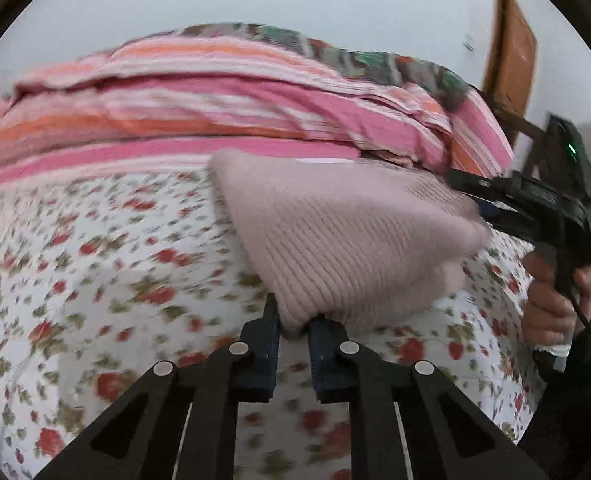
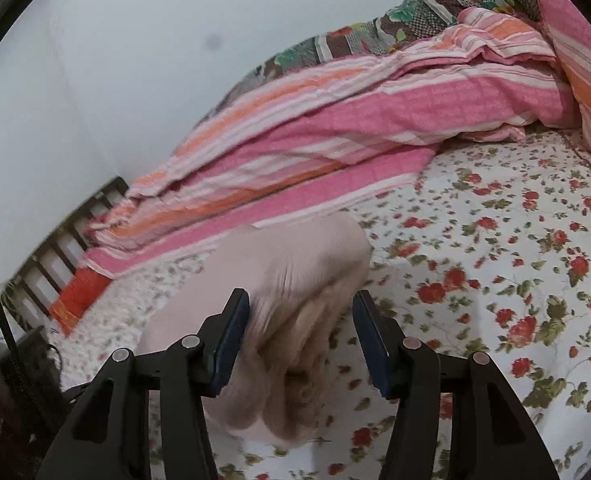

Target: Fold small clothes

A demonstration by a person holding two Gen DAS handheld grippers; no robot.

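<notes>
A pale pink ribbed knit garment (image 1: 335, 232) lies folded in thick layers on the flowered bed sheet (image 1: 95, 264). My left gripper (image 1: 294, 322) is shut on its near corner. In the right wrist view the same garment (image 2: 287, 304) sits bunched between my right gripper's (image 2: 301, 300) wide-open jaws, its layered edge facing the camera. The right gripper also shows in the left wrist view (image 1: 535, 208), held by a hand at the garment's far right side.
A pink and orange striped quilt (image 1: 215, 96) is heaped along the back of the bed, with a patterned blanket (image 2: 415, 20) behind it. A wooden door (image 1: 511, 56) stands at the right. A slatted bed frame (image 2: 55, 240) shows at the left.
</notes>
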